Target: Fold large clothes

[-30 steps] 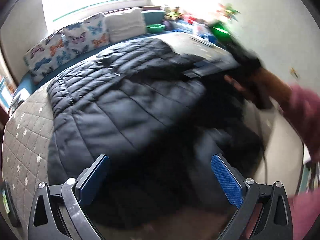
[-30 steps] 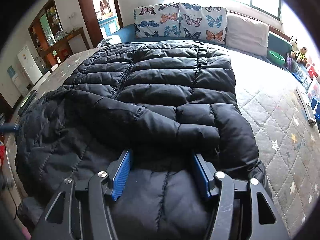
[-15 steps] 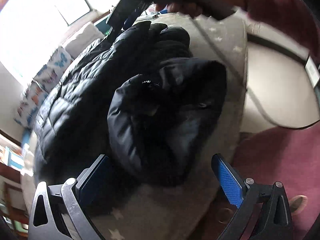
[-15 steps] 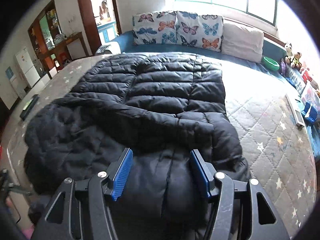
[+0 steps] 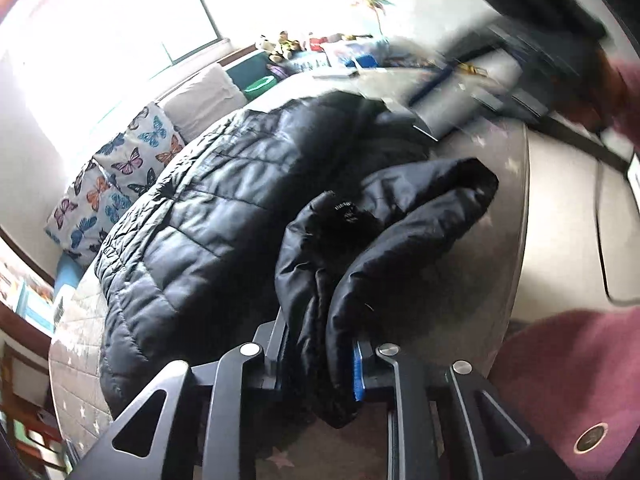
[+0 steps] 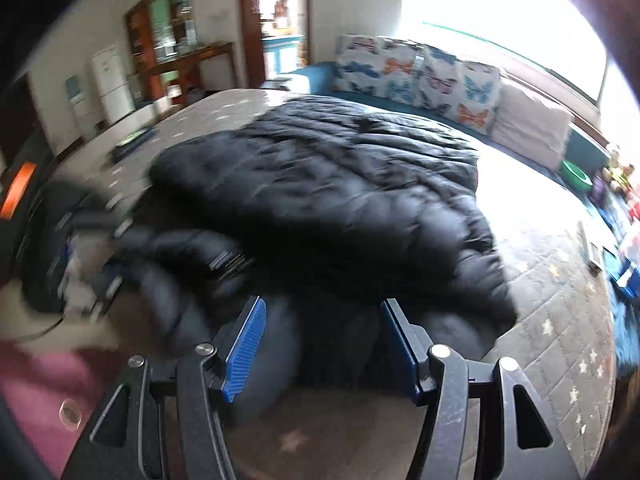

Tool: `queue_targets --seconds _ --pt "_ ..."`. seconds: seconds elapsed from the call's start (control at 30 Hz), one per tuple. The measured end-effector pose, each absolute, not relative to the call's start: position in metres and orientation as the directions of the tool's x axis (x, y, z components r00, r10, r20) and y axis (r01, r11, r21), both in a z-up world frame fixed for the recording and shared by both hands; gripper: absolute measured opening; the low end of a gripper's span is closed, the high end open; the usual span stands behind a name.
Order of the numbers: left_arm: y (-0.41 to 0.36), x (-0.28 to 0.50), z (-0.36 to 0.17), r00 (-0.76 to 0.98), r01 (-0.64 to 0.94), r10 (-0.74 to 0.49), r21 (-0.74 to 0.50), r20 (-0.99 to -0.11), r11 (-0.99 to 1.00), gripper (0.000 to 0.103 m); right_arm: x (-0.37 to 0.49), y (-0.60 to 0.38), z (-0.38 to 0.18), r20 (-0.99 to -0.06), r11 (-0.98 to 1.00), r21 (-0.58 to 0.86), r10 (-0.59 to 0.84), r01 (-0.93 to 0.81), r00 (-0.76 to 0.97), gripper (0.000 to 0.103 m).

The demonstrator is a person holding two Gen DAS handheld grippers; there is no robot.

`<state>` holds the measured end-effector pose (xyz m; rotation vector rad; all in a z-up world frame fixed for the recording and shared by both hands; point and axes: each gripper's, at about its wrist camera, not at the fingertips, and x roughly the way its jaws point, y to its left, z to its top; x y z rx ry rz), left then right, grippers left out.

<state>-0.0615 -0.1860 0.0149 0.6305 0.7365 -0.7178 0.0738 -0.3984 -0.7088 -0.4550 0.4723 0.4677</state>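
Black quilted puffer jacket [image 5: 208, 216]: large, glossy, stitched in horizontal padded channels. It lies spread across the grey quilted bed cover with pale star print [image 6: 560, 320], its body reaching toward the butterfly-print cushions [image 5: 120, 184] at the far side. The near end is bunched into a thick, rumpled fold at the bed's edge, with a small white-lettered label showing on the dark lining. In the right wrist view the jacket [image 6: 340, 184] is motion-blurred; its surface reads as soft ridges with grey highlights.

Left gripper [image 5: 320, 356]: jaws closed on the bunched near fold of the jacket, black fabric filling the gap between the blue-padded fingers [image 5: 357, 372].

Right gripper [image 6: 322, 344]: jaws wide apart over the jacket's near edge, holding nothing; blue ribbed pads [image 6: 244, 348] visible on both fingers.

Plain white pillow [image 6: 532, 128]: beside the cushions, under the bright window.
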Motion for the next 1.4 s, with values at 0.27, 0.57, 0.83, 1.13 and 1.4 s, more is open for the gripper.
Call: queue_targets --seconds 0.27,0.57,0.83,1.13,1.4 --pt "-0.174 -0.037 0.049 0.493 0.751 -0.411 0.136 -0.767 0.647 0.024 0.046 -0.389 -0.746 -0.480 0.735 -0.470 0.251 -0.488 0.840 0.068" --pt "-0.166 -0.041 0.047 0.457 0.746 -0.415 0.084 -0.787 0.661 0.030 0.104 -0.364 -0.741 -0.442 0.783 -0.355 0.342 -0.511 0.830 0.058" --pt "-0.118 -0.077 0.049 0.595 0.695 -0.372 0.223 -0.712 0.684 0.087 0.112 -0.369 -0.705 -0.439 0.832 -0.213 0.387 -0.512 0.811 0.033" --pt "-0.092 -0.087 0.021 0.768 0.538 -0.169 0.479 -0.618 0.694 0.103 0.115 -0.365 -0.666 -0.387 0.846 -0.166 0.417 -0.507 0.822 0.028" --pt "-0.080 -0.052 0.011 0.745 0.569 -0.207 0.444 -0.634 0.692 0.103 0.115 -0.366 -0.669 -0.385 0.856 -0.166 0.402 -0.490 0.831 0.027"
